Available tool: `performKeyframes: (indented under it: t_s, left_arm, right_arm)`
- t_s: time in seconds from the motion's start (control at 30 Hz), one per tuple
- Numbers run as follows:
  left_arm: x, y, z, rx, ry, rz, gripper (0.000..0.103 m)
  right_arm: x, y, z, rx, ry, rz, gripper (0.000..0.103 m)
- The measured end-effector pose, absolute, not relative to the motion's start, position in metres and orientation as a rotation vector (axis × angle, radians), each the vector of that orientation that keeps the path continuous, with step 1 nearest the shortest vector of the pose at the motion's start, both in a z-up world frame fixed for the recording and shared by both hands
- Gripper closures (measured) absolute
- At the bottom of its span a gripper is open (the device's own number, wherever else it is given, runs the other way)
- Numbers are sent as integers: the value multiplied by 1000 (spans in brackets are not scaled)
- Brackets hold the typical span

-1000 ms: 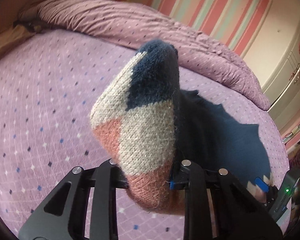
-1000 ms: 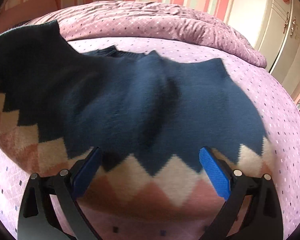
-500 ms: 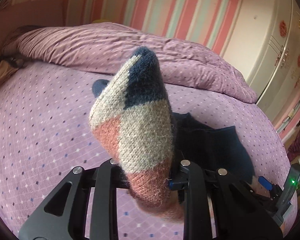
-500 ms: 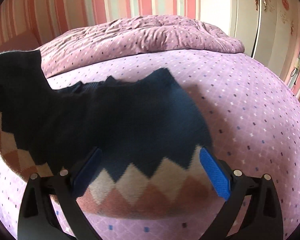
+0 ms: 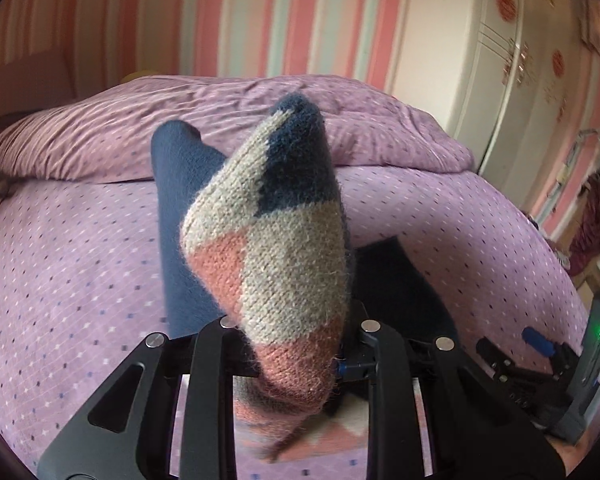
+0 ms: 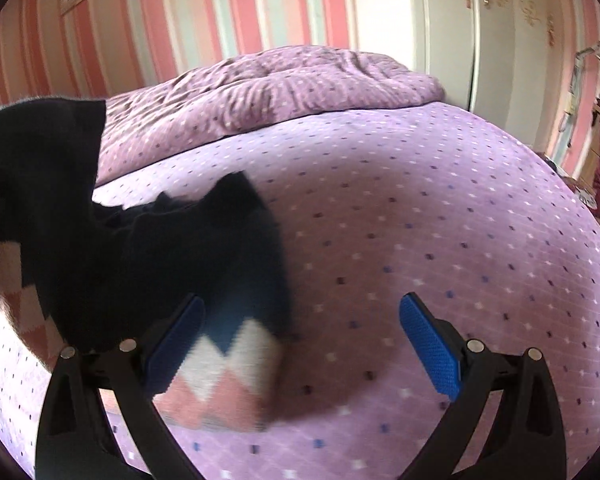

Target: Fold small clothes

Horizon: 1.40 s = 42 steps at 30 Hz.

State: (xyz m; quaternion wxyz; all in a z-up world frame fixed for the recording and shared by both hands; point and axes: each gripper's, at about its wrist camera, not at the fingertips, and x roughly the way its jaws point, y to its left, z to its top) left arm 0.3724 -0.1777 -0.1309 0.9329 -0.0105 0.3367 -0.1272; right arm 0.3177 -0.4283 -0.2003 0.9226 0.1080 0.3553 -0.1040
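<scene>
A small navy knit sweater [image 6: 148, 264] with a cream and salmon diamond band along its hem lies on the purple dotted bed. My left gripper [image 5: 296, 344] is shut on the sweater's hem corner [image 5: 276, 256] and holds it lifted, the fabric bunched upright between the fingers. The navy body [image 5: 184, 240] hangs behind it. My right gripper [image 6: 300, 344] is open and empty, its blue pads [image 6: 428, 344] spread wide above the sweater's right hem edge [image 6: 228, 376] and the bedsheet.
The bed [image 6: 420, 220] has a rumpled purple duvet [image 6: 268, 88] piled at the far side. A white wardrobe [image 5: 500, 80] stands at the right. Striped pink walls lie behind. My right gripper shows low right in the left wrist view [image 5: 540, 356].
My left gripper has carried the hem corner up and over, so the sweater now covers less of the bed. My right gripper stayed open and now sees more bare sheet at the right.
</scene>
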Motion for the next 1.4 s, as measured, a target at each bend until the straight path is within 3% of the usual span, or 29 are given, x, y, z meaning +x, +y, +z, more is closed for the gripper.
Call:
performKeyframes:
  t_s: [0.47,1.03,1.13,1.2,1.23,1.27,1.4]
  left_arm:
    - [364,-304,-222,135,828,-328,81]
    - [314,-356,-260,547,739,-245,78]
    - [314,-347,-250,447,726,-261,61]
    - [306,-342,-239,381,685,-292,21]
    - [303,-340,-236,360,668,-294,13]
    - [296,-334,-228,323,637,-286,8]
    - [281,-311,-205,230,573,-256,8]
  right_arm:
    - [288,-508,-208,240,742,-281,5]
    - [290,-514,-207,200,740,-270,5]
    - [292,-518,-201,196,734,-277,5]
    - [293,-519,-198,191,737,-281,5]
    - [294,-520,-197,189,737,-282,5]
    - [294,-520,-196,187,737,-285,5]
    - [296,-517,-191,181,733,-284,5]
